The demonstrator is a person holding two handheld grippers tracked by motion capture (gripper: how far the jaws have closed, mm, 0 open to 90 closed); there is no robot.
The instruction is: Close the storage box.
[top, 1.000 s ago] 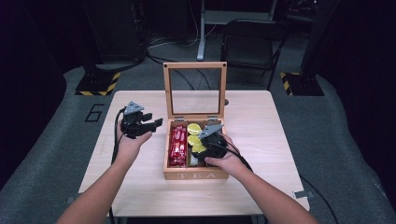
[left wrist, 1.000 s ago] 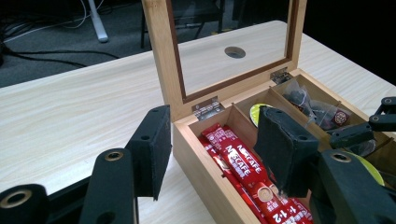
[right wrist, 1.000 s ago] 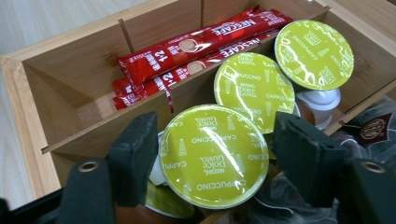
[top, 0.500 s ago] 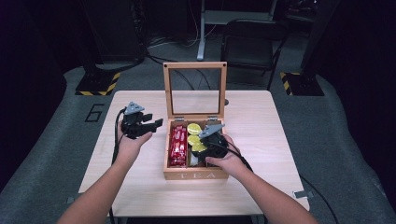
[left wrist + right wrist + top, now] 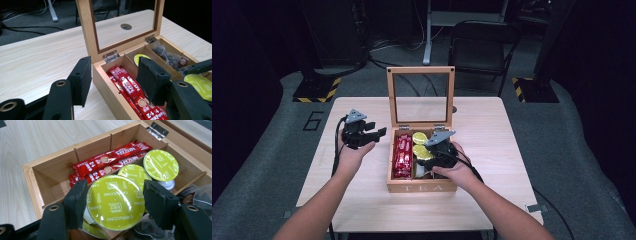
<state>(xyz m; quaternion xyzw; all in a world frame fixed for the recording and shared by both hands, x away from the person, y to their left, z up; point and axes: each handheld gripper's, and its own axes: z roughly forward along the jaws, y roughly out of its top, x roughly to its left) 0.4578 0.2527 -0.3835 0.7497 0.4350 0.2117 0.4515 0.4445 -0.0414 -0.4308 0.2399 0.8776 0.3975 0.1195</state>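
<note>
A wooden tea box (image 5: 422,188) stands open on the table, its glass lid (image 5: 392,95) upright. Red coffee sticks (image 5: 110,157) lie in its left compartment. Green-lidded coffee capsules (image 5: 161,165) sit in the middle one. My right gripper (image 5: 116,195) reaches into the middle compartment. Its jaws have just been closing, and they now press on both sides of one green capsule (image 5: 113,207). My left gripper (image 5: 379,132) hovers left of the box, open with nothing between its pads (image 5: 81,80).
Clear tea bags (image 5: 172,56) fill the right compartment. The table (image 5: 492,125) has bare wood all around the box and a round cable hole (image 5: 126,26) behind the lid. Chairs and stands sit on the floor beyond the far edge.
Little differs. The right hand has shifted slightly over the box. The left hand has kept still.
</note>
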